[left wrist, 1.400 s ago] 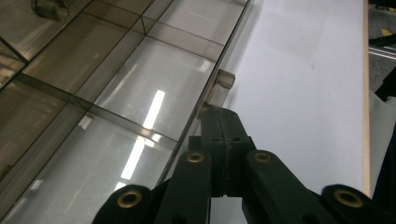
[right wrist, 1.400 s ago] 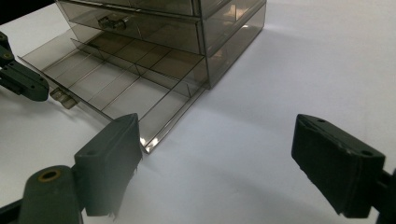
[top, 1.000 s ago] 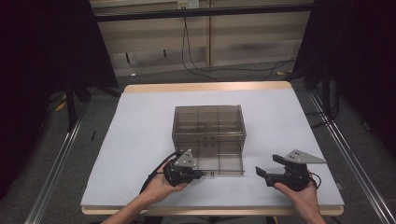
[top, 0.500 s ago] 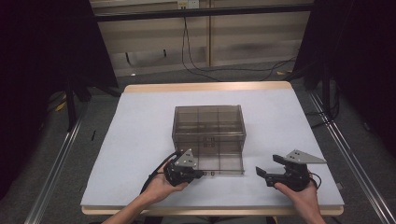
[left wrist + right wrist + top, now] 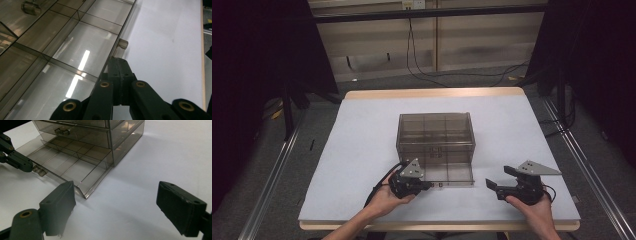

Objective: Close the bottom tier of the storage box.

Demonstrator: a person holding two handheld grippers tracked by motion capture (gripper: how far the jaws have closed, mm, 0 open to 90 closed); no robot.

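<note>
Left tool (image 5: 428,185) unmoved on drawer handle (image 5: 122,44)

**Open jaws, drawer pulled out ahead**

My right gripper (image 5: 115,205) hangs with jaws spread wide over the white table (image 5: 160,157). Ahead, the smoky drawer unit (image 5: 100,130) has its bottom drawer (image 5: 72,167) out, the left gripper (image 5: 30,167) at its handle (image 5: 40,171).

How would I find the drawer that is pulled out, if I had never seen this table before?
Look at the middle of the white table, where a smoky see-through box of drawers stands. At its bottom, one flat drawer sticks out toward the person, split into little empty squares. Unlike the shut drawer above it, its front handle is pinched by the left gripper.
</note>
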